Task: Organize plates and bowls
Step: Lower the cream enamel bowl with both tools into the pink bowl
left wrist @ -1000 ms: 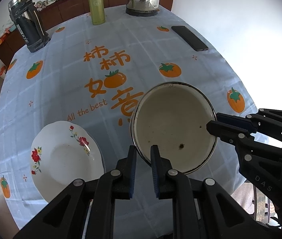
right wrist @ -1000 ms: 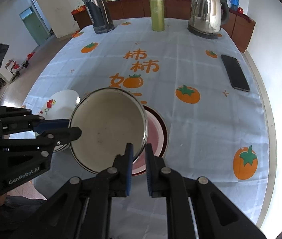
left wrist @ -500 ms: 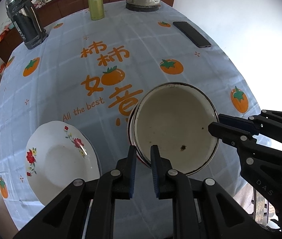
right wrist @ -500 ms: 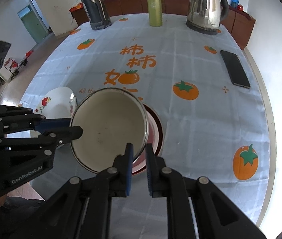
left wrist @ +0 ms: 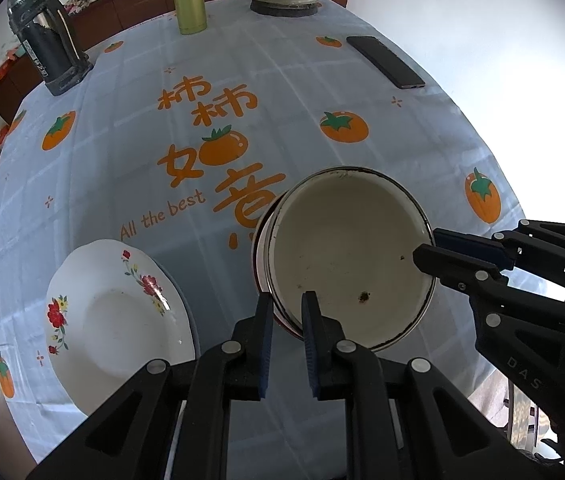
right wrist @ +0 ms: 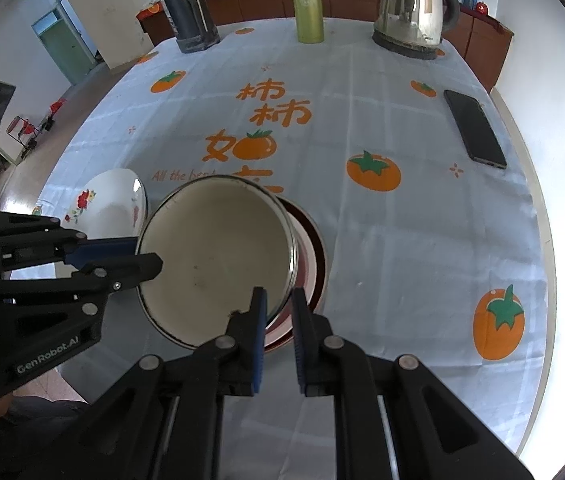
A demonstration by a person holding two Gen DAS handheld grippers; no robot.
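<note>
A cream enamel bowl (left wrist: 346, 256) with a dark rim is gripped from two sides. My left gripper (left wrist: 288, 304) is shut on its near-left rim, and shows in the right wrist view as the left gripper (right wrist: 150, 258). My right gripper (right wrist: 279, 300) is shut on the opposite rim, and appears in the left wrist view as the right gripper (left wrist: 426, 250). The bowl (right wrist: 218, 256) sits over a red-rimmed plate (right wrist: 316, 256), which it mostly hides. I cannot tell whether bowl and plate touch. A white floral plate (left wrist: 114, 320) lies on the tablecloth to the left.
At the far edge of the table stand a steel kettle (right wrist: 410, 12), a green flask (right wrist: 308, 6) and a dark thermos (right wrist: 188, 8). A black phone (right wrist: 476, 128) lies at the right. The table edge (right wrist: 538, 208) is close on the right.
Both grippers keep their hold on the bowl. The bowl has drifted only slightly over the red-rimmed plate, whose left edge now peeks out in the left wrist view.
</note>
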